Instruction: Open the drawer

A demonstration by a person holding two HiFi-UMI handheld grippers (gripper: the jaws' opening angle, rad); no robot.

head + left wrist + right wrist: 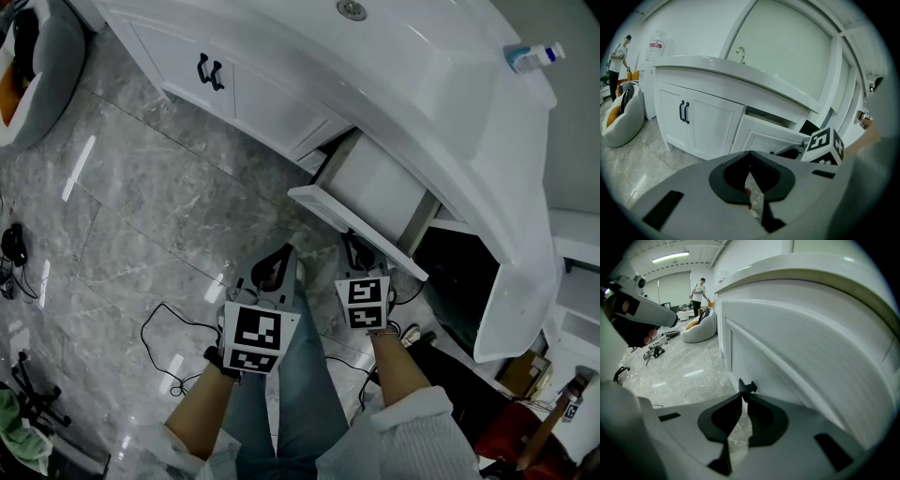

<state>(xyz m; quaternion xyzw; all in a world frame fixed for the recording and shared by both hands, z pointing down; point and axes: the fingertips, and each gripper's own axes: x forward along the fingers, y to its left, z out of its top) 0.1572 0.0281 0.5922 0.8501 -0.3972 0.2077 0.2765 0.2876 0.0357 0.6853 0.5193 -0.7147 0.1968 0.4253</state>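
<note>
We find the right gripper (745, 396) clamped on the small black handle (748, 387) of the white panelled drawer (342, 216), which stands partly out. The left gripper (750, 164) hangs closed and empty. We advise a straight, level pull.

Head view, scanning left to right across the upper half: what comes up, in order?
beanbag chair → black cabinet door handles → open drawer → plastic bottle
</note>
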